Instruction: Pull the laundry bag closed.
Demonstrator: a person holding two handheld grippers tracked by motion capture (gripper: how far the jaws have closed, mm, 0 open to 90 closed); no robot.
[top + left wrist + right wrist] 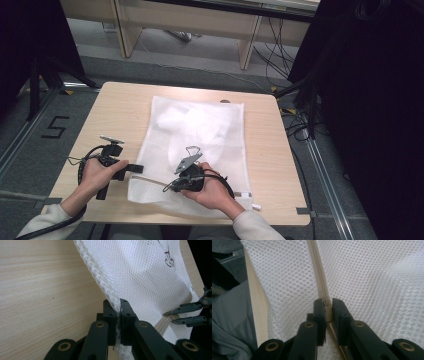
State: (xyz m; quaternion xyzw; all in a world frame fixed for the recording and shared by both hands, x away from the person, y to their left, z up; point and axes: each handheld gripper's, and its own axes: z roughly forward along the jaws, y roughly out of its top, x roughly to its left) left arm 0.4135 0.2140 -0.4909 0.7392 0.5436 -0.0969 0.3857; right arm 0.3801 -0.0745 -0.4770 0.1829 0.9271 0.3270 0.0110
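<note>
right gripper view: zipper pull [327, 305] hidden.

White mesh laundry bag [200, 135] lying flat on the wooden table [115, 110], long axis running away from the person. Honeycomb netting, bulkier white contents at the far end; zipper [320, 277] along the near edge.

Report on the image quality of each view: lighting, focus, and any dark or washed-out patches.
High view: soft and low on detail, both side margins nearly black, the mesh bag partly washed out. Left gripper view: evenly lit, mesh weave and table grain sharp. Right gripper view: dimmer and greyer, the zipper clear, the near jaws slightly soft.
</note>
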